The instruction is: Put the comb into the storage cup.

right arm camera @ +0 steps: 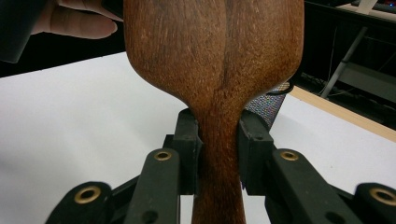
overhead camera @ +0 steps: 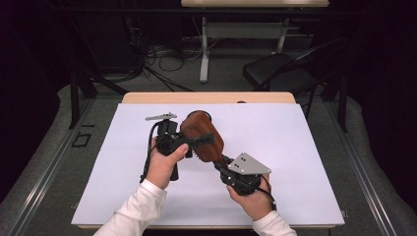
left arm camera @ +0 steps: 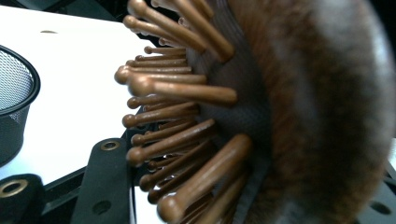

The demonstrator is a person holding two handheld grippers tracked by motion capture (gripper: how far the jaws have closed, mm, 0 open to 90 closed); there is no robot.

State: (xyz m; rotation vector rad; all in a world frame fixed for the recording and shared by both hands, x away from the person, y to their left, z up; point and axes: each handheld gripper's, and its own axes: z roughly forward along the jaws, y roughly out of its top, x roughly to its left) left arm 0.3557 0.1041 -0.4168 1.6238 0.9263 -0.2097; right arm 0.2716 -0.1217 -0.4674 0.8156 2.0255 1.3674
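Observation:
A wooden paddle hairbrush [overhead camera: 196,125] is held up over the white table sheet between both grippers. My right gripper [overhead camera: 222,163] is shut on its narrow handle [right arm camera: 218,154], one black pad on each side, and the brush's smooth back [right arm camera: 215,56] faces this camera. My left gripper [overhead camera: 206,142] spans the brush head, with one jaw across the back. In the left gripper view, the brush's round-tipped wooden bristles [left arm camera: 177,116] reach the left jaw and its dark rim [left arm camera: 317,116] lies toward the right jaw.
A black wire-mesh cup [left arm camera: 14,93] stands on the white sheet [overhead camera: 295,147], close behind the brush [right arm camera: 267,105]. The wooden table edge [overhead camera: 206,97] runs along the far side. A black chair [overhead camera: 280,71] and cables lie beyond it.

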